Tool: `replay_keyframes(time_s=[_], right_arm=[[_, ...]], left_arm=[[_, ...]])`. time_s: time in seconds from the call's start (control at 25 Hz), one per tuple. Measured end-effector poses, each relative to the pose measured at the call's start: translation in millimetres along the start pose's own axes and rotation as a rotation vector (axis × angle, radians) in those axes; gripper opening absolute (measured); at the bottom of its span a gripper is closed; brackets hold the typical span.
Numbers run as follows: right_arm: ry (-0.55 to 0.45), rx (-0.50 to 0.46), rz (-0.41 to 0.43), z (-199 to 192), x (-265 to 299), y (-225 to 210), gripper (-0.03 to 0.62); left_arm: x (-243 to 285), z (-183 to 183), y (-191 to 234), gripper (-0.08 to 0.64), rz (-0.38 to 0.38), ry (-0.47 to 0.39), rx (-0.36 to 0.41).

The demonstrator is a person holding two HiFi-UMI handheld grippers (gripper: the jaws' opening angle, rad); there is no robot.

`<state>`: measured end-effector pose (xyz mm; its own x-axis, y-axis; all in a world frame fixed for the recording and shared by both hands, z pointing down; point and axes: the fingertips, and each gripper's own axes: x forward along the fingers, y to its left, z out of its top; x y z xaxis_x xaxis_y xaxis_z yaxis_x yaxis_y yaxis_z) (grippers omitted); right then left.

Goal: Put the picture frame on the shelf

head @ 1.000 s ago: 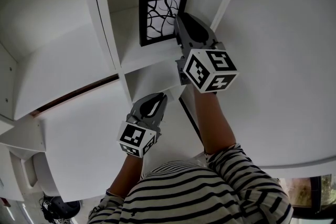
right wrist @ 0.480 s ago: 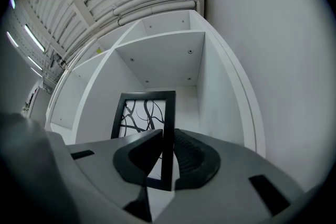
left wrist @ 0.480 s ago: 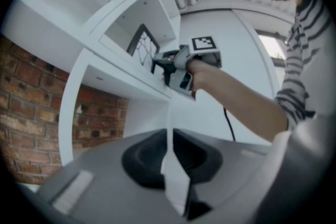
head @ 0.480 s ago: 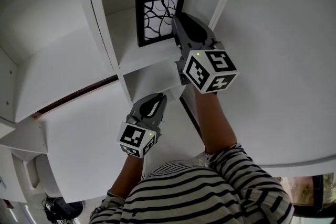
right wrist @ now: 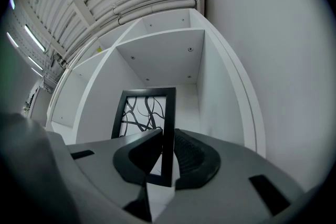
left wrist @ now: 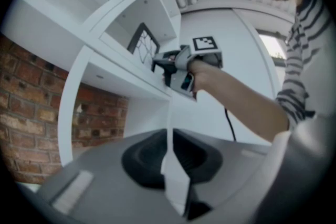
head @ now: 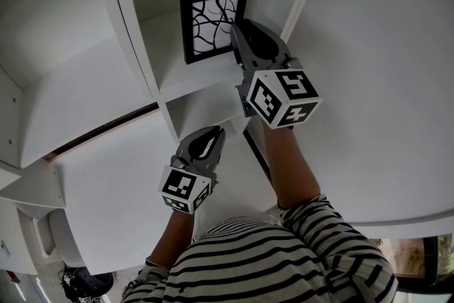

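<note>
Shelf (head: 162, 35): right gripper (right wrist: 167, 157) jaws tight on frame (right wrist: 143, 113)

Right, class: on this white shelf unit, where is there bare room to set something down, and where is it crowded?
Free: the compartment floor left of the white upright divider is bare. Crowded: the compartment right of it, where the black swirl-patterned picture frame is clamped in the right tool, leaving only a strip beside the divider.

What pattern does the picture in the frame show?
The picture frame shows black curving lines on white; clearest in head view.
</note>
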<state>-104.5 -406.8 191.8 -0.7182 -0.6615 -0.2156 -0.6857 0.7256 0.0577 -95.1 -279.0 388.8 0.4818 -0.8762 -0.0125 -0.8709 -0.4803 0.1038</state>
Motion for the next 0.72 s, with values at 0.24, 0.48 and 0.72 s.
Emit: replay_keyframes(time_s=[0.24,0.48,0.72], right_arm=[[0.004,0.005,0.006,-2.1,-0.3,-0.3,0.061],[0.011,0.009,0.015,-3.5,-1.9,0.4,0.061],[0.017,0.006,0.016,-4.0,-3.2,1.5,0.061]], left_arm=[[1.8,1.3,0.5,0.037,-0.001,-0.001,-0.002],[2.2,0.9,-0.6,0.037,-0.006,0.004,0.0],[2.7,2.2,-0.9,0.037,-0.008,0.006,0.004]])
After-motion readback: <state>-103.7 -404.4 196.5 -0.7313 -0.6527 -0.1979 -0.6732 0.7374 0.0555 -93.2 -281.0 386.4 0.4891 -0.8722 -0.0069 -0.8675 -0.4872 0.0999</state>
